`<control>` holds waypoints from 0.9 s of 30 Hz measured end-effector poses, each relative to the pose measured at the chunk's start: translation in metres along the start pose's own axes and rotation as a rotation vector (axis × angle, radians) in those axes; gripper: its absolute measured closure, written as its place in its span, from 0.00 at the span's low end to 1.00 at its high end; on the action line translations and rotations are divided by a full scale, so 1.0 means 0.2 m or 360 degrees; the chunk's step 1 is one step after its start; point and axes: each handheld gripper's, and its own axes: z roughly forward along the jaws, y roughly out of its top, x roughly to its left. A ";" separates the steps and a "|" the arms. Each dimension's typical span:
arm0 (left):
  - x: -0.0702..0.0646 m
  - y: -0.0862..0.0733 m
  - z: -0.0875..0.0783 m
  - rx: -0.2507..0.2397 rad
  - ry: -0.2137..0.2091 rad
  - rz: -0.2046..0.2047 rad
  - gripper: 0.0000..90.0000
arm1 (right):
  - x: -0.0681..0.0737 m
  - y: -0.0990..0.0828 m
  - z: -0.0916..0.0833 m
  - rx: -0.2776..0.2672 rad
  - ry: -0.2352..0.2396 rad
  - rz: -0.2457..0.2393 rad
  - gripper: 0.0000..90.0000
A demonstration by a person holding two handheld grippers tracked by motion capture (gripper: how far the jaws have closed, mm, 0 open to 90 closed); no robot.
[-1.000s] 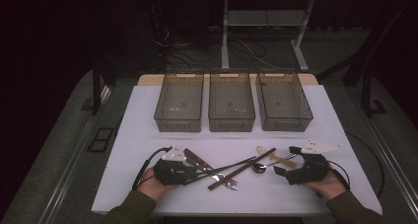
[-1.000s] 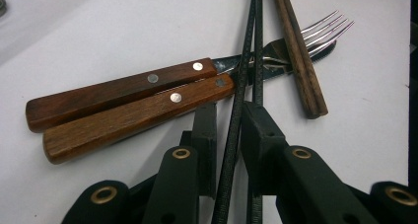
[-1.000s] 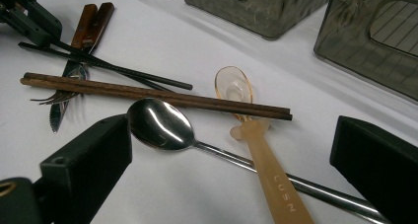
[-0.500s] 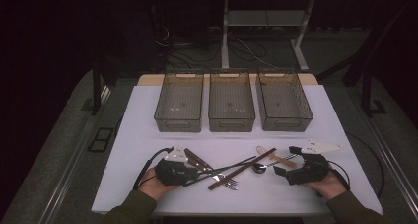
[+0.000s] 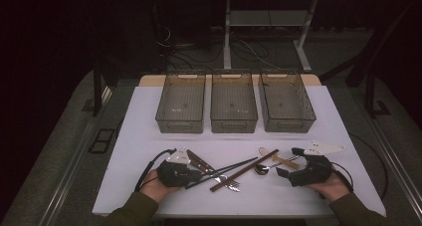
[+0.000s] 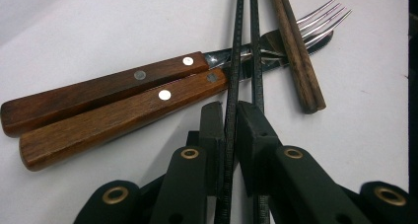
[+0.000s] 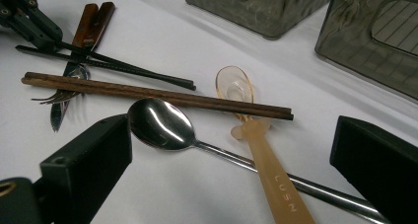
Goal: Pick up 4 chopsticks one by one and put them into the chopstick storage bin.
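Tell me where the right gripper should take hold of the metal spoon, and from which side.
Grip the metal spoon on its bare handle just behind the bowl, coming straight down from above with the jaws across the shaft. It lies flat on the table, and farther back the amber plastic spoon crosses over the handle. The right gripper already straddles it, open.

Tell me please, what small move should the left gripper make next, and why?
Probably lift a little. The left gripper has its jaws closed on one black chopstick, which lies across the fork and the knife handle. The second chopstick lies outside the jaws.
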 end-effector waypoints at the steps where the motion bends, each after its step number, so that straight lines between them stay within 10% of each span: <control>1: 0.00 0.00 0.00 -0.0001 -0.0004 0.0001 0.90 | 0.00 0.00 0.00 0.0001 0.0000 -0.0001 0.03; 27: -0.01 0.02 -0.02 -0.0033 0.0055 0.0029 0.93 | 0.00 0.00 0.00 0.0003 0.0002 0.0001 0.03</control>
